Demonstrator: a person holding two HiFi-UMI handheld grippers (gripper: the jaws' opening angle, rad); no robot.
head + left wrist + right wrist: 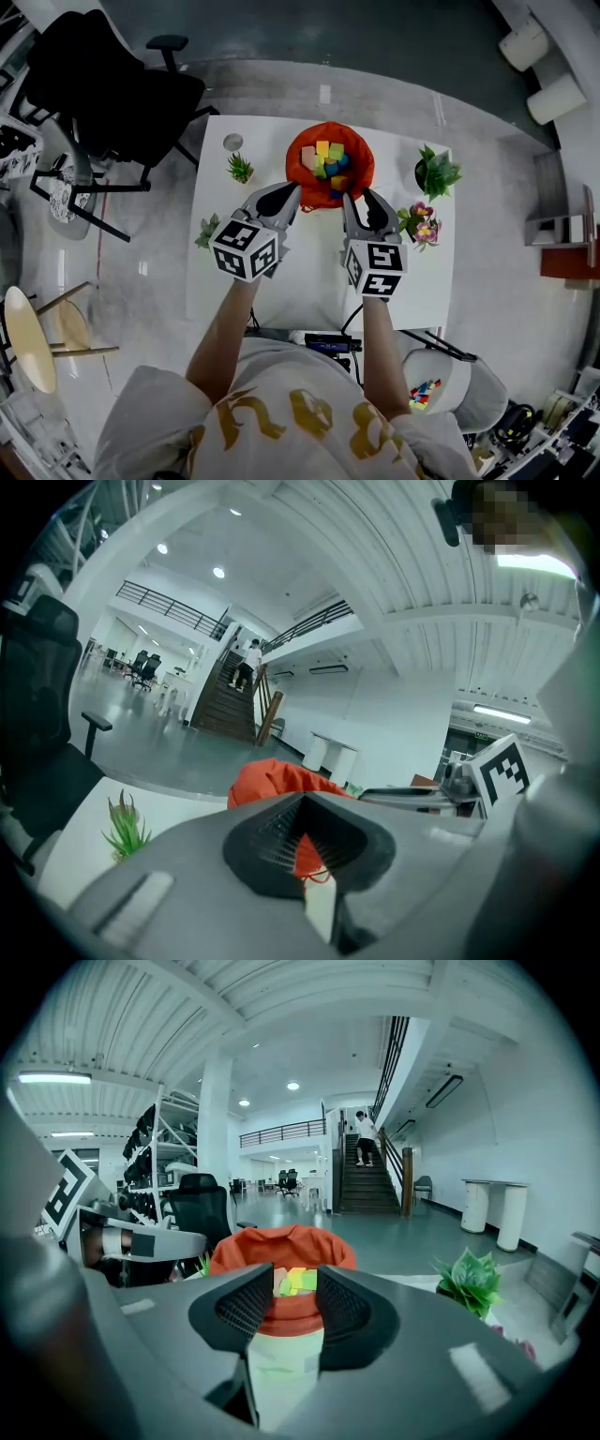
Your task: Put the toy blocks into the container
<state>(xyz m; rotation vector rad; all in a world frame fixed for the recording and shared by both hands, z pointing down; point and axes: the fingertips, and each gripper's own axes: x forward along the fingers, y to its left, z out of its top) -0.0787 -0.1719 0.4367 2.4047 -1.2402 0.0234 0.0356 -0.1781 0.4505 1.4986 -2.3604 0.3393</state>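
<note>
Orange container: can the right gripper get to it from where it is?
Probably yes. The right gripper points straight at the container, jaws apart and empty, with nothing in between; the flowers stand off to the side.

The container (296, 157), a soft orange-red bag with its mouth open upward, stood at the far middle of the white table (281, 272). The toy blocks (328, 161), yellow, green, blue, pink and orange, lay heaped together inside it.

Bare white table (309, 281) lies open in front — potted plants (241, 169) flank the orange container (298, 157).
</note>
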